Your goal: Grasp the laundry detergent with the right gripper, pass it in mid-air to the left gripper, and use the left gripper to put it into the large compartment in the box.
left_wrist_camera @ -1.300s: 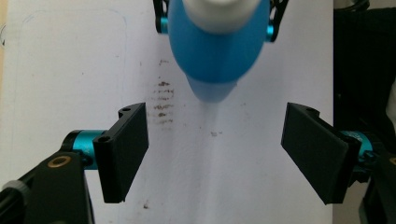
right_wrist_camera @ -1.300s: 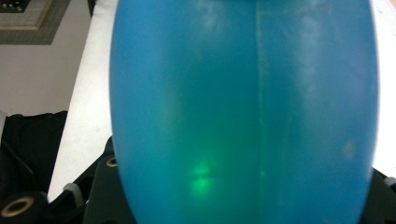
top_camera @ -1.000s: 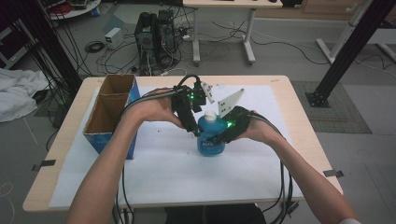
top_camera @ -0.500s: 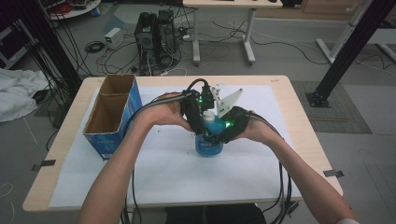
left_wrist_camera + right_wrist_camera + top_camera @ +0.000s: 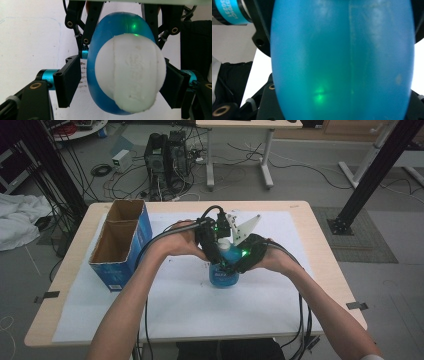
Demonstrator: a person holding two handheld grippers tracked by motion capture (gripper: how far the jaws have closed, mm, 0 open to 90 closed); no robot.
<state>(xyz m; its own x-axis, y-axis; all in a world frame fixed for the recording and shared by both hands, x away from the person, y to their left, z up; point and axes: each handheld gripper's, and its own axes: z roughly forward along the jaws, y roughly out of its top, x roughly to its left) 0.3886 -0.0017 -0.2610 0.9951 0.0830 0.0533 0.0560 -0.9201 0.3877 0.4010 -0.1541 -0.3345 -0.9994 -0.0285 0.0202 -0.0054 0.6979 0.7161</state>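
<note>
A pale wooden counter (image 5: 320, 227) under a white paper sheet (image 5: 280, 300) stands on a grey floor (image 5: 390, 285); behind it a white-legged desk (image 5: 212, 165) shelters a black computer tower (image 5: 162, 155) amid tangled black cables (image 5: 117, 180); a black metal frame post (image 5: 375, 175) slants at right; crumpled white cloth (image 5: 17, 222) lies at left; the lighting is dim and even.

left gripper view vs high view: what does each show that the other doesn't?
Left gripper view: embossed top of the round white cap, standing between the left gripper's just-closing jaws, gap at one pad. High view: open blue cardboard box, white table cover, both forearms. Both: translucent blue plastic bottle, clamped by the right gripper.
</note>
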